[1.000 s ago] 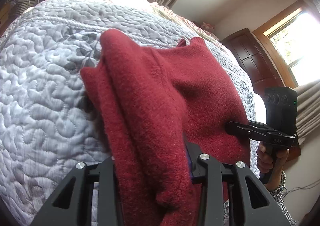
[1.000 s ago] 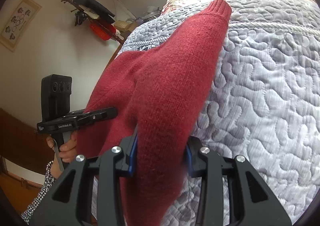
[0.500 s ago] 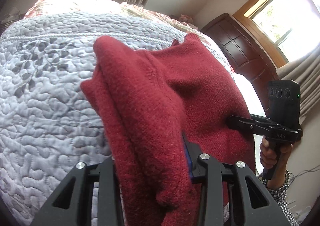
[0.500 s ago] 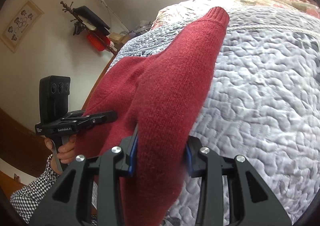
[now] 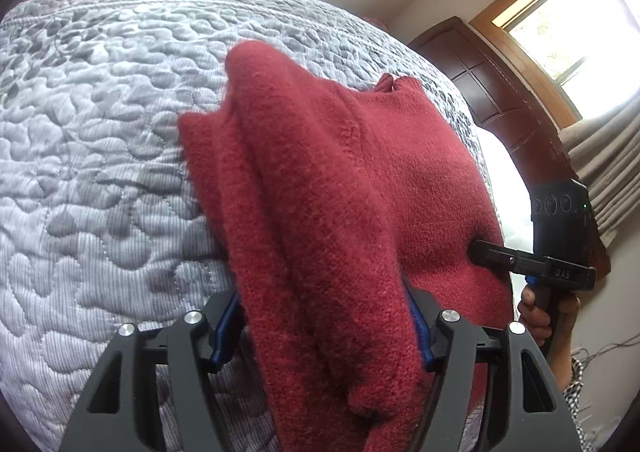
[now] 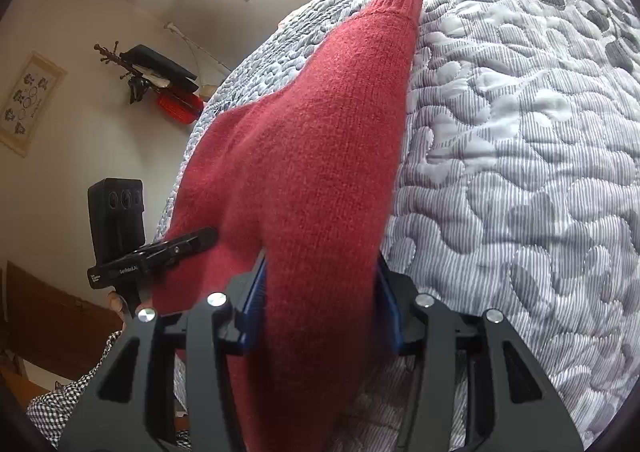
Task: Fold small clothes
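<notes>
Lying on the bed (image 5: 100, 172), the red sweater (image 5: 320, 192) stretches lengthwise away from both pinching tongs, left (image 5: 324, 328) and right (image 6: 320, 292). Only the right view shows its cuff (image 6: 398, 0).

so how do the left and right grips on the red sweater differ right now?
The left gripper clamps a thick, bunched wad of several folds of the red sweater; the right gripper clamps one smooth sleeve running to a ribbed cuff. Both are shut on the knit above the grey quilt.
</notes>
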The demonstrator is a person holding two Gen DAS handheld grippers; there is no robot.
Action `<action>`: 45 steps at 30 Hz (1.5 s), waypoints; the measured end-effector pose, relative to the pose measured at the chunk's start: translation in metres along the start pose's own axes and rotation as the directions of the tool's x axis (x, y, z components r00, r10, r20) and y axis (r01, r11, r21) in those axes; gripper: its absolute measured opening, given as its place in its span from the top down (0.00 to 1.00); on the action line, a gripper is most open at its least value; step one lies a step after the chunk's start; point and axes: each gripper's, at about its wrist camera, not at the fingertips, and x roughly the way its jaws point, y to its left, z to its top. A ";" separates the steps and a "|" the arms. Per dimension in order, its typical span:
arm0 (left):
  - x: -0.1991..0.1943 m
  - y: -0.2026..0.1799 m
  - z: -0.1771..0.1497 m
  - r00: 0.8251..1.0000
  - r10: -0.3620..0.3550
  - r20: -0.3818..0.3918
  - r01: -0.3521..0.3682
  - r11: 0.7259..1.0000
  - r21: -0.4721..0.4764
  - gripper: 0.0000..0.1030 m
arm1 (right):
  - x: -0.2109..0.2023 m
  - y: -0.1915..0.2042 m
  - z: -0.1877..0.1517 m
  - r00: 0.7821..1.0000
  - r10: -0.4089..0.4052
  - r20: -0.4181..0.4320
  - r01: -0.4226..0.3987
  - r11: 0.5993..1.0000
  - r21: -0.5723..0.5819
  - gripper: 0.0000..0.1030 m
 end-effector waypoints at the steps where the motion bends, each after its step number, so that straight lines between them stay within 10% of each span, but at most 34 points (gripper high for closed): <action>1: -0.004 -0.001 0.000 1.000 0.018 0.001 -0.018 1.000 -0.007 0.33 | -0.005 0.006 -0.002 1.000 -0.019 0.015 0.019 1.000 -0.002 0.47; 13: -0.055 -0.028 -0.076 0.976 0.207 0.062 -0.210 0.976 0.055 0.23 | -0.036 0.032 -0.085 0.997 -0.075 -0.009 0.075 0.997 0.000 0.40; 18: -0.050 -0.015 -0.094 0.984 0.171 0.042 -0.171 0.985 -0.009 0.43 | -0.033 0.042 -0.097 0.997 -0.069 -0.019 0.069 0.997 0.021 0.78; 26: -0.047 -0.006 -0.109 0.982 0.185 0.033 -0.184 0.983 -0.023 0.42 | -0.031 0.038 -0.107 0.995 -0.104 0.007 0.103 0.994 0.034 0.80; 34: -0.039 -0.002 -0.123 0.972 0.226 0.065 -0.226 0.974 -0.017 0.33 | -0.022 0.040 -0.123 0.985 -0.165 0.052 0.162 0.986 0.046 0.71; 45: -0.061 -0.017 -0.153 0.925 0.372 0.074 -0.369 0.928 -0.049 0.17 | -0.036 0.068 -0.161 0.921 -0.364 0.136 0.369 0.930 -0.007 0.20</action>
